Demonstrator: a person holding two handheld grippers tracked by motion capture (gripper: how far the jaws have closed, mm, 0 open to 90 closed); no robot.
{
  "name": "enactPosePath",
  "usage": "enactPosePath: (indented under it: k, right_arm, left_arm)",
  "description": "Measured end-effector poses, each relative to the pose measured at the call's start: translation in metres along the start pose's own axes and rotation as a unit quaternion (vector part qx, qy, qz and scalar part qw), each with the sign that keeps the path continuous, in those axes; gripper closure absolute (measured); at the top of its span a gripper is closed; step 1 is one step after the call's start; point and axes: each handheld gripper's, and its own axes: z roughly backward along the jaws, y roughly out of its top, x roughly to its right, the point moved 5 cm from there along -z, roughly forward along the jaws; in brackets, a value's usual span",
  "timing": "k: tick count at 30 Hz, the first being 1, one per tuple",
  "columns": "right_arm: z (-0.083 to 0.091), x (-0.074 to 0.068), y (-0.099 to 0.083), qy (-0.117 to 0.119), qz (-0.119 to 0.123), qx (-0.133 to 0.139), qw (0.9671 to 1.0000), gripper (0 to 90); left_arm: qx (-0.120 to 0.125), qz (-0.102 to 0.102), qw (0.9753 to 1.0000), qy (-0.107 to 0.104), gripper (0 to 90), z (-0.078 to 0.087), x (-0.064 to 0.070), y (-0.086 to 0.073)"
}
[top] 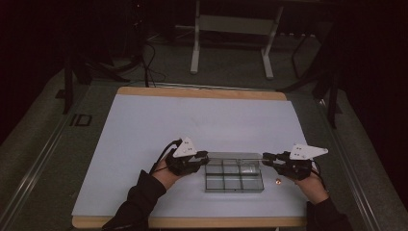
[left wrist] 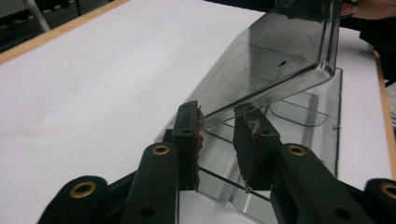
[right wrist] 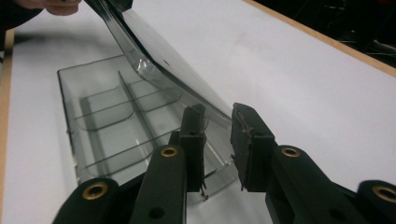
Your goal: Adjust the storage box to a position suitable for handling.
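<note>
A clear plastic box (top: 234,179) with several compartments sits near the front of the white table. Its hinged clear lid (top: 233,155) stands raised along the far side. My left gripper (top: 206,156) is at the lid's left end and my right gripper (top: 266,157) at its right end. In the left gripper view the lid (left wrist: 271,60) slopes up from between the jaws of my gripper (left wrist: 219,123), over the box (left wrist: 308,116). In the right gripper view the lid (right wrist: 154,70) likewise runs into my gripper (right wrist: 218,119), above the compartments (right wrist: 107,112). Each gripper looks shut on a lid corner.
A small brownish object (top: 278,181) lies on the white table top (top: 144,130) just right of the box. The wooden table edge (top: 192,222) runs along the front. Beyond the table stand a metal frame (top: 231,29) and cables on a dark floor.
</note>
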Motion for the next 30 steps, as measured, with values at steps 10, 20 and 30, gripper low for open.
enactPosePath:
  k: [10,20,30]
  right_arm:
    - [-0.005,0.008,0.008,-0.027,-0.002,0.006,0.9996,78.4]
    - [-0.010,0.016,0.015,-0.045,-0.008,0.009,0.9989,80.7]
    - [-0.018,0.021,0.019,-0.058,-0.013,0.011,0.9982,78.8]
  left_arm:
    - [0.020,0.004,0.9992,0.034,75.9,-0.004,-0.007,0.008]
    - [0.020,0.016,0.9986,0.046,79.5,-0.007,-0.016,0.012]
    - [0.024,0.031,0.9980,0.050,79.3,-0.015,-0.023,0.014]
